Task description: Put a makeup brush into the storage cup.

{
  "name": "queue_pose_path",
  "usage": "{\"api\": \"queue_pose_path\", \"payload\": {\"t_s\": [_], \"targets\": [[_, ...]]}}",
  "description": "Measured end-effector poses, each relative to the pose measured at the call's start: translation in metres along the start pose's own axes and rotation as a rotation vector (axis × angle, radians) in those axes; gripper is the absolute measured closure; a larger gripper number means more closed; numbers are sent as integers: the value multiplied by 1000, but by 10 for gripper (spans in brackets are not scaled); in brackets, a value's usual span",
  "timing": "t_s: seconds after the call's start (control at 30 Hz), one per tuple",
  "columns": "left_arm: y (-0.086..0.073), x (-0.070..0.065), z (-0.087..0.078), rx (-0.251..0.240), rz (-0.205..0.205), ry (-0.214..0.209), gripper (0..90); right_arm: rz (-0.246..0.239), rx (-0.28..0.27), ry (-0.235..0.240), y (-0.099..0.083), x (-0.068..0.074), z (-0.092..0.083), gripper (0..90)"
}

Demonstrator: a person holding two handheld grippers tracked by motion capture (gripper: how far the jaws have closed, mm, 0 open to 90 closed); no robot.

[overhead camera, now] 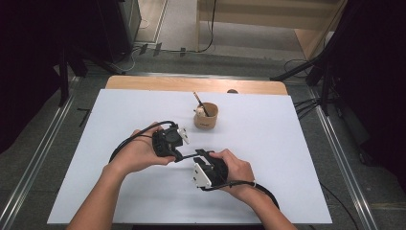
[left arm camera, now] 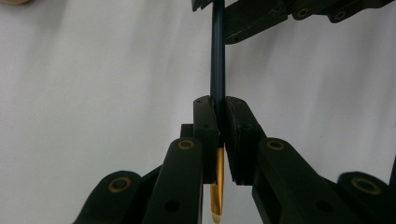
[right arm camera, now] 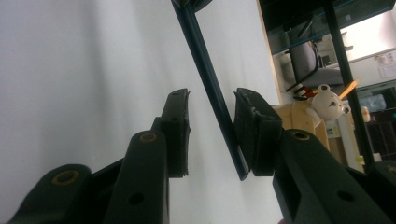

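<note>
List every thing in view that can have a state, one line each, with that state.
Thin dark blue pen with a gold tip: clamped in the left gripper, its far end between the right gripper's jaws.
Left gripper: shut on the pen.
Right gripper: jaws apart around the pen, one pad at it, not clamped.
Small brown cup: upright on the white table, holding a stick.

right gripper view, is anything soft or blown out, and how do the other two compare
Right gripper view: the near black jaws are soft, the thin dark blue pen fairly crisp, the white table sheet bright. Left gripper view: even light, gold pen tip blurred. High view: sheet evenly lit, surroundings dark.
</note>
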State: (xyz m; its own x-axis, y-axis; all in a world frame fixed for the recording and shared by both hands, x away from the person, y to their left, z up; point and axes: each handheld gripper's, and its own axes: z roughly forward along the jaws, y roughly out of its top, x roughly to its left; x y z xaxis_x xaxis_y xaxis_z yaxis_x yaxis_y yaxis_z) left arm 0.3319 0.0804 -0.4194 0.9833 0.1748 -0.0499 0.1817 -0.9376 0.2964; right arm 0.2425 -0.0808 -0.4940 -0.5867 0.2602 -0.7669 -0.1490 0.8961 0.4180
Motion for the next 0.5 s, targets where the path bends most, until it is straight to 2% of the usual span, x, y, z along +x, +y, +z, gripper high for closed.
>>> {"api": "queue_pose_path", "payload": {"t_s": [0.07, 0.1, 0.27, 0.5], "targets": [[1, -1, 1, -2, -3, -3, 847, 5, 4, -21, 1, 1, 1, 675], [1, -1, 1, -1, 1, -3, 847, -22, 8, -19, 2, 0, 1, 679], [1, 0, 2, 2, 1, -8, 846, -58, 25, -27, 3, 2, 2, 718], [2, -1, 2, 1, 5, -11, 846, -150, 32, -31, 10, 6, 4, 740]]}}
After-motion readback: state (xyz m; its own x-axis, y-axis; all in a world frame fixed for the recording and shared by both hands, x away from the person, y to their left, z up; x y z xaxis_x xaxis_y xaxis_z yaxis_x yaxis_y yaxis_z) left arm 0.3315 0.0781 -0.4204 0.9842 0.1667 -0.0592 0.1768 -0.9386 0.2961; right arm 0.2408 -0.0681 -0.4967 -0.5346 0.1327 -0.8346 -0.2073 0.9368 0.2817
